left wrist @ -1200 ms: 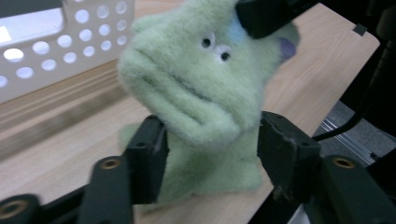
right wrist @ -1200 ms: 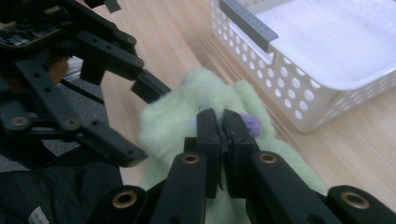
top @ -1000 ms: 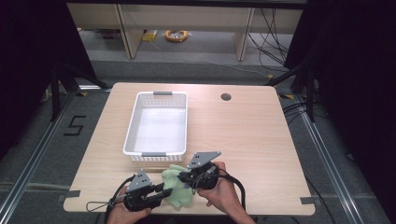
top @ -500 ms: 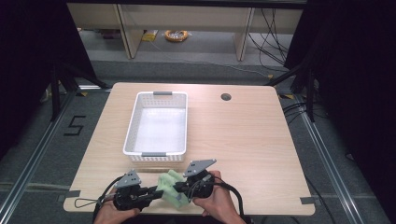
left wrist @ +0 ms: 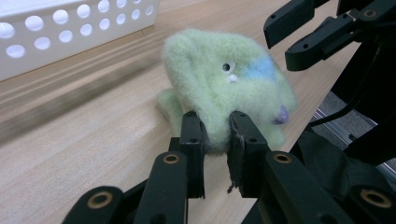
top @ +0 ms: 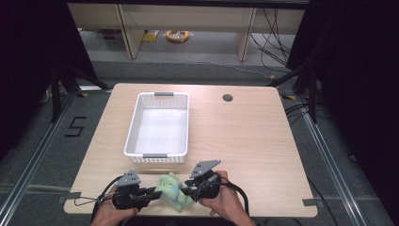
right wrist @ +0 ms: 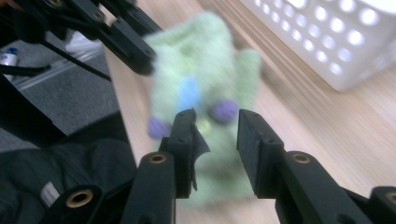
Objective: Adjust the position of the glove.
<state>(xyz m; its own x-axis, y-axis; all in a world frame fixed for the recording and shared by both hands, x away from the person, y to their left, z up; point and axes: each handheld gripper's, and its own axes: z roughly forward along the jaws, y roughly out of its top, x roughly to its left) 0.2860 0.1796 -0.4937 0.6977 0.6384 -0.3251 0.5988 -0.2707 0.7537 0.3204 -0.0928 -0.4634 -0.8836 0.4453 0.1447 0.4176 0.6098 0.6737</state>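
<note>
A green plush toy point(top: 173, 190) with a blue patch and purple bits lies near the table's front edge, between my two grippers. My left gripper point(top: 157, 192) comes at it from the left. In the left gripper view the jaws point(left wrist: 217, 123) pinch the near edge of the toy point(left wrist: 224, 79). My right gripper point(top: 185, 190) is at the toy's right side. Its jaws point(right wrist: 215, 121) stand apart around the blurred toy's point(right wrist: 196, 79) lower end without squeezing it. The right gripper's fingers point(left wrist: 303, 32) also show apart above the toy.
A white perforated basket point(top: 133, 127) stands empty just behind the toy, a short gap away. A round cable hole point(top: 227, 98) sits at the table's back right. The table's front edge lies right under both hands, with floor and rails beyond.
Both hands and the toy have shifted a little toward the front edge and slightly left. The basket has not moved.
</note>
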